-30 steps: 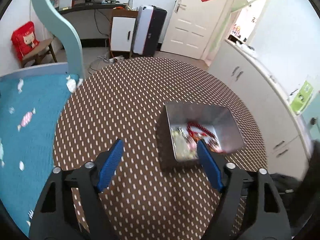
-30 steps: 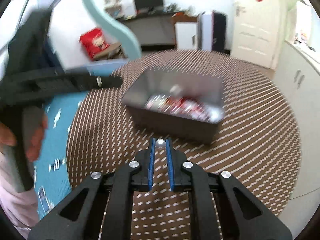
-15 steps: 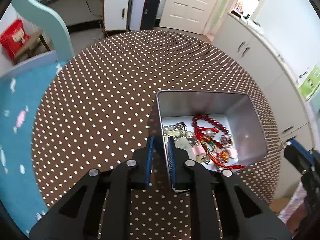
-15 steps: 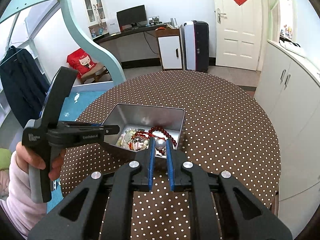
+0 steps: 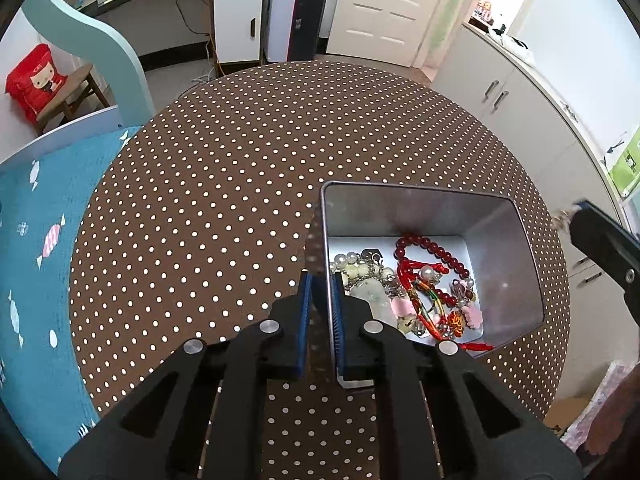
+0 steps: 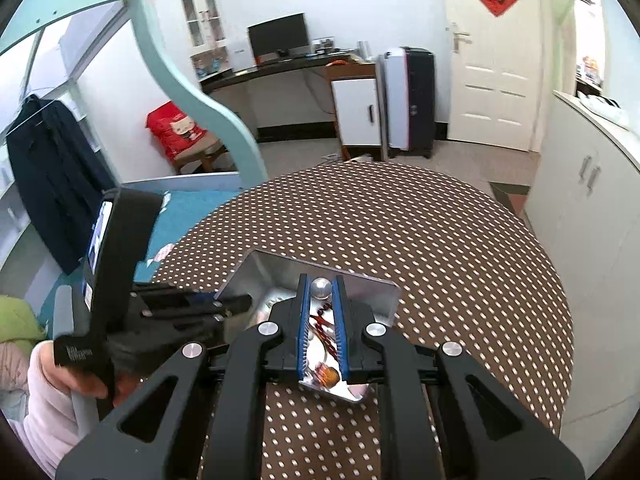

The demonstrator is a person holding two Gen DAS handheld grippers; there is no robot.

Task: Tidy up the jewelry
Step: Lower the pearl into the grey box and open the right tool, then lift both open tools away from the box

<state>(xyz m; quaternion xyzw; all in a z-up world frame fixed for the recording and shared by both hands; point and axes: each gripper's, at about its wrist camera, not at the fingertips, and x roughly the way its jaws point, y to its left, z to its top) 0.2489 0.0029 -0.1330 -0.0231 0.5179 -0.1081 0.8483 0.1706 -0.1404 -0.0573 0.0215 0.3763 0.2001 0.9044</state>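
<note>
A: Left wrist view. What does it show?

B: A round table with a brown cloth dotted in white. On its right half sits an open rectangular metal tin. The left gripper has its blue pads pressed together on the tin's left wall, one pad outside, one inside.

A: And the jewelry?

B: It lies in a heap on the tin's floor: a red bead bracelet, pale pearl beads, red cord and small pink charms, all tangled close together toward the near side.

A: Where is the other gripper?

B: Its dark body enters at the far right edge of this view, well apart from the tin. In the right wrist view the right gripper hangs above the tin, jaws nearly closed, pinching a small silver-grey ball at the very tips. Red beads show in the narrow gap beneath.

A: Is a person visible?

B: Yes. At lower left of the right wrist view a hand in a pale pink sleeve holds the left gripper's handle, its fingers reaching to the tin's left wall.
</note>
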